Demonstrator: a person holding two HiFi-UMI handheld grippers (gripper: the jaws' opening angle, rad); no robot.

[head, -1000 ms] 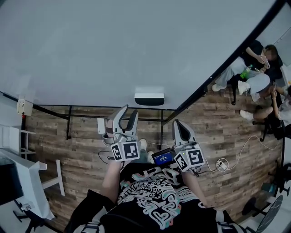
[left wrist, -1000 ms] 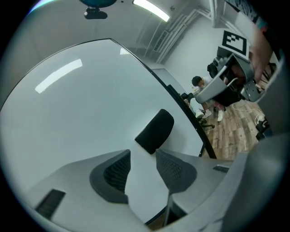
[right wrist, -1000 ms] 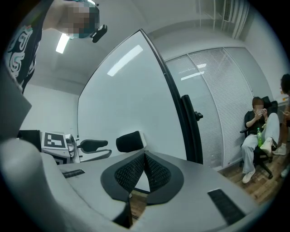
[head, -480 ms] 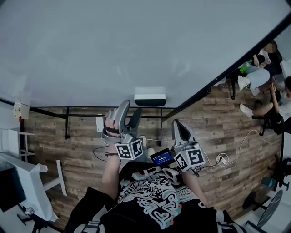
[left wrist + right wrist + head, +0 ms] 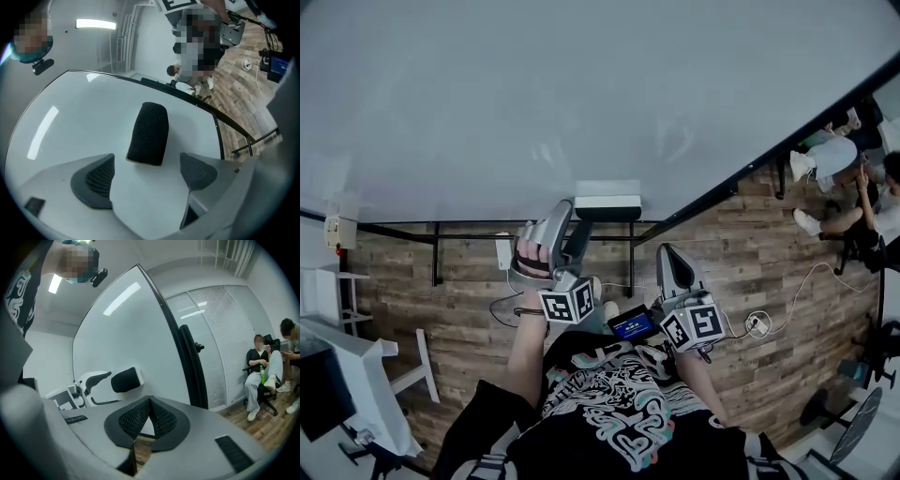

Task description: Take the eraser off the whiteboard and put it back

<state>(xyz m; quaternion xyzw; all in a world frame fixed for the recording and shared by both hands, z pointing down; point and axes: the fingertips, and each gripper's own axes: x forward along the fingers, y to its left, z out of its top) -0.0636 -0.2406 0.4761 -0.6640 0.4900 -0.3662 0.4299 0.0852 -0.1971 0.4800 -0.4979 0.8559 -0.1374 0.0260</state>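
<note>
My left gripper (image 5: 571, 217) is held level at the lower part of the whiteboard (image 5: 581, 94). Its jaws have just been opening and stand wide apart. Neither pad presses on anything.

The eraser (image 5: 147, 133) sits flat on the whiteboard, close to the board's lower edge. It is a dark block with a pale edge at its near end. That near end just reaches in between my left fingertips (image 5: 110, 161). Bare board shows on either side of it (a clear gap at each pad in the left gripper view). The eraser is not gripped.

My right gripper (image 5: 149, 401) is held level beside the left one, further from the board. Its jaws are closed pad to pad, with nothing between them. From its own view the eraser is seen side-on on the board face, with the left gripper's pale jaw just beside it.

In the head view a small lit screen (image 5: 635, 324) lies between my two forearms. Wood-patterned floor (image 5: 469, 281) lies below the board. Seated people (image 5: 260, 366) are off to the right, well apart from the work.
</note>
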